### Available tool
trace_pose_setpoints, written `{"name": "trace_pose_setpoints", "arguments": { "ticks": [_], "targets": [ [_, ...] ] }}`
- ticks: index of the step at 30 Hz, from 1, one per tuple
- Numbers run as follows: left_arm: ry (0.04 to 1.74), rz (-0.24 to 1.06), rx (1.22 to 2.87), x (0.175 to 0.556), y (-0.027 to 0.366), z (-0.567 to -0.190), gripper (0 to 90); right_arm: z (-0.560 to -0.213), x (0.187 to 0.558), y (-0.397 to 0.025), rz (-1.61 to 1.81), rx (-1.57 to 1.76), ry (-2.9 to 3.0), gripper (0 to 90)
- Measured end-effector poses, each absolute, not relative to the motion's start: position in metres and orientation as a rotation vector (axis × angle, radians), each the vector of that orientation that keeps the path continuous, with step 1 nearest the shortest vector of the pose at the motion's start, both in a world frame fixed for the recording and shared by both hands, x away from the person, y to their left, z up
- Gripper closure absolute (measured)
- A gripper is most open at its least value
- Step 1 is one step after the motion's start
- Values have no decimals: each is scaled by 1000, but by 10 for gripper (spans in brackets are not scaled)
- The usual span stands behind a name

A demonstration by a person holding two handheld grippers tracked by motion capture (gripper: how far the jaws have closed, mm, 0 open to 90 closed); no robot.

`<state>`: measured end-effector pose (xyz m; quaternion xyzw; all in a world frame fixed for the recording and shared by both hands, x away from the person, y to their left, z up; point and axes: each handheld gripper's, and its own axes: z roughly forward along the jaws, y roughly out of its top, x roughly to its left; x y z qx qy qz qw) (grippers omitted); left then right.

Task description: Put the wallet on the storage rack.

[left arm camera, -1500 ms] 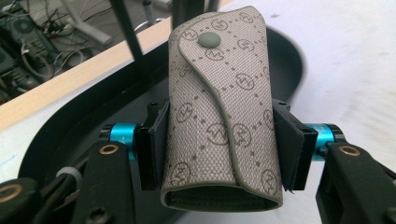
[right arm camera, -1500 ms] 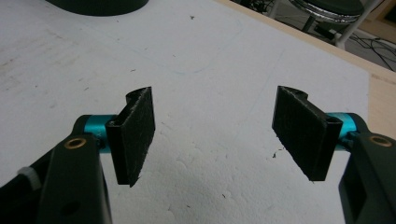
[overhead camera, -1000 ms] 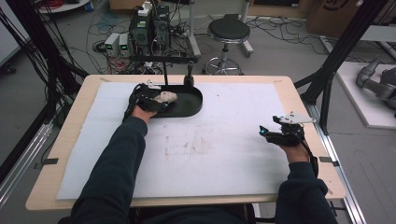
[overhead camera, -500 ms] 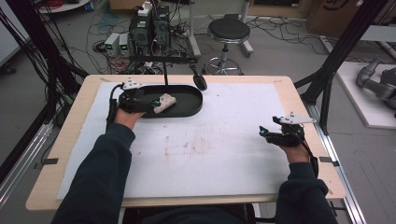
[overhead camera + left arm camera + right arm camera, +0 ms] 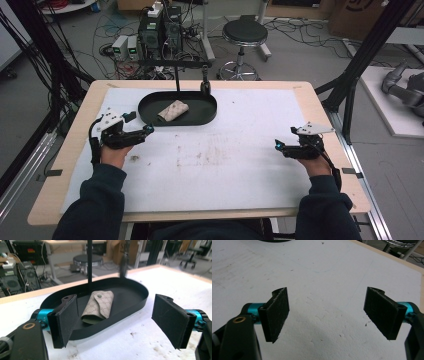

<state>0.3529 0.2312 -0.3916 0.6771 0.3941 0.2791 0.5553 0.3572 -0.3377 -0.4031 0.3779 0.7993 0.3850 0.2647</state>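
Nearest the person, the left tongs [image 5: 148,129] rest over the white sheet [image 5: 225,165] on the worktop [image 5: 320,107], near its left edge. Their jaws stand wide apart with nothing between them, as the left gripper view confirms. The right tongs [image 5: 278,145] sit well apart from them, near the right edge of the worktop, likewise spread wide and empty above bare sheet. Farther on, just beyond the left tongs, stands the black oval tray [image 5: 205,116]. The patterned beige pouch [image 5: 171,111] lies flat inside the tray, towards its left half, snap flap uppermost. Beyond the worktop, a round stool [image 5: 244,33] stands on the floor.
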Motion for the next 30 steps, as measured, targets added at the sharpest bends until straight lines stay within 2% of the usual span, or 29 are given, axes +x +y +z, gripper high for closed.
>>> {"name": "trace_pose_setpoints", "arguments": {
  "ticks": [12,30],
  "targets": [
    [989,669,1579,330,244,-406,211,-400,348,-335,1027,999,2144,210],
    [995,663,1591,328,245,-411,211,-401,348,-334,1026,1027,2127,210]
  ]
}}
